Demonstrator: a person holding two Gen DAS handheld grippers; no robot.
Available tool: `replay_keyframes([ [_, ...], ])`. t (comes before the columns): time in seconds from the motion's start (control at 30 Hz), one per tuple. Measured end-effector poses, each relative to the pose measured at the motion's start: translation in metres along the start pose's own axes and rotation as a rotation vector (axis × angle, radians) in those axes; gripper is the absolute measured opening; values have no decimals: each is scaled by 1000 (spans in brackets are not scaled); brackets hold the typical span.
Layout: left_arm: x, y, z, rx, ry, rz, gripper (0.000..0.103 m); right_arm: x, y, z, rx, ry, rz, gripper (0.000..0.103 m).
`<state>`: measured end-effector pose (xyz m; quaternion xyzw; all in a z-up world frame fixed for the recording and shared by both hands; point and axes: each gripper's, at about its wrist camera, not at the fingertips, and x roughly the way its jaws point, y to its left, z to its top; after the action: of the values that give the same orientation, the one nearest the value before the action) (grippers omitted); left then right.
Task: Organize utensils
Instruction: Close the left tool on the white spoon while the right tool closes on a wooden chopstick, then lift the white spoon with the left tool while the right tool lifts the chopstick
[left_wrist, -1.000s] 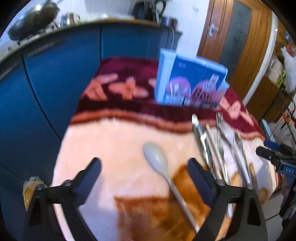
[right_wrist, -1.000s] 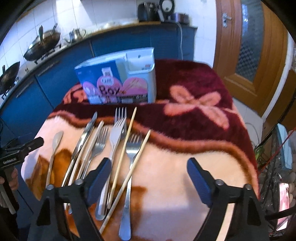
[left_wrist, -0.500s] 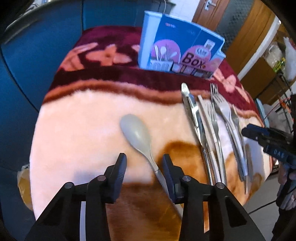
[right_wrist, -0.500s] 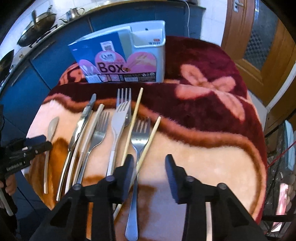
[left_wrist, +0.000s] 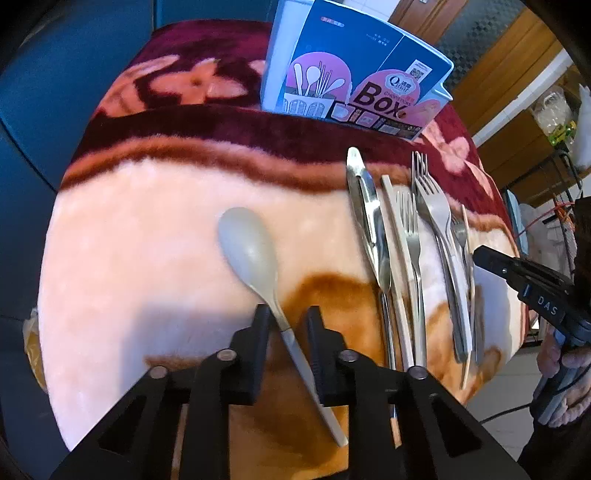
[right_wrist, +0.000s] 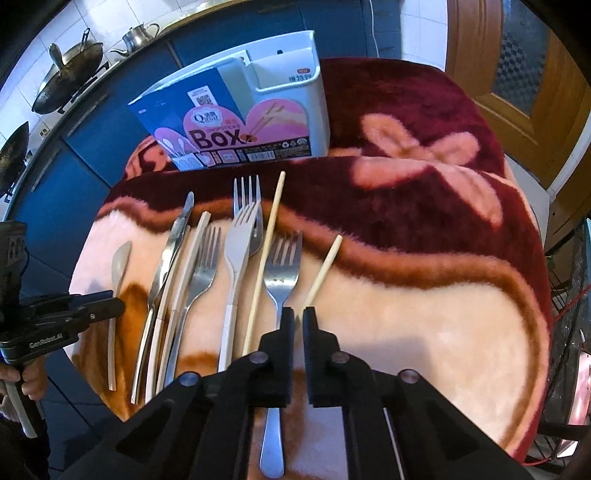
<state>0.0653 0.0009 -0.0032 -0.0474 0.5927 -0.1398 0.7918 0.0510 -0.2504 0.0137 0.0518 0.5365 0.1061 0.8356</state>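
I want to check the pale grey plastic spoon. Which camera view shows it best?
The left wrist view: the pale grey plastic spoon lies large and whole, handle between the left gripper fingers. The right wrist view shows it small, at the edge.

Blue cabinets (right_wrist: 88, 140), wooden door (right_wrist: 524, 74)

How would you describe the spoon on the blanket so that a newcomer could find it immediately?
Start at the blue utensil box standing on the fleece blanket. In front of it lies a row of forks and knives; the spoon lies alone on their left, pale grey and matte, not shiny steel.
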Motion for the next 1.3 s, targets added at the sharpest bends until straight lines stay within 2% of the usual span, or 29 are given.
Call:
replay_keyframes([
  [0.2, 2, 4, 4, -15, 7, -22, 13, 3, -7, 1, 19, 3, -13, 4],
  [0.33, 5, 6, 9, -31, 48, -35, 13, 2, -13, 4, 78, 17, 46, 5],
  [0.4, 6, 7, 12, -44, 72, -39, 13, 4, -12, 5, 93, 30, 55, 10],
  [0.53, 7, 4, 15, -36, 90, -20, 13, 12, -10, 7, 91, 60, 17, 11],
  [0.67, 5, 1, 11, -10, 68, -2, 13, 19, -11, 8, 95, 66, 11, 11],
  [0.8, 3, 3, 8, -17, 30, -27, 10, 15, -11, 7, 84, 45, 9, 6],
  [0.87, 2, 4, 7, -22, 13, -44, 6, 8, -9, 5, 74, 14, 13, 6],
  [1.0, -6, 4, -1, -8, -52, -54, 6, -12, -4, 1, 40, -71, 12, 6],
  [1.17, -28, -5, -10, 44, -186, -81, 6, -36, 8, 1, 2, -197, 16, 6],
  [1.3, -45, -11, -4, 64, -294, -109, 6, -53, 14, 4, -11, -307, 41, 6],
])
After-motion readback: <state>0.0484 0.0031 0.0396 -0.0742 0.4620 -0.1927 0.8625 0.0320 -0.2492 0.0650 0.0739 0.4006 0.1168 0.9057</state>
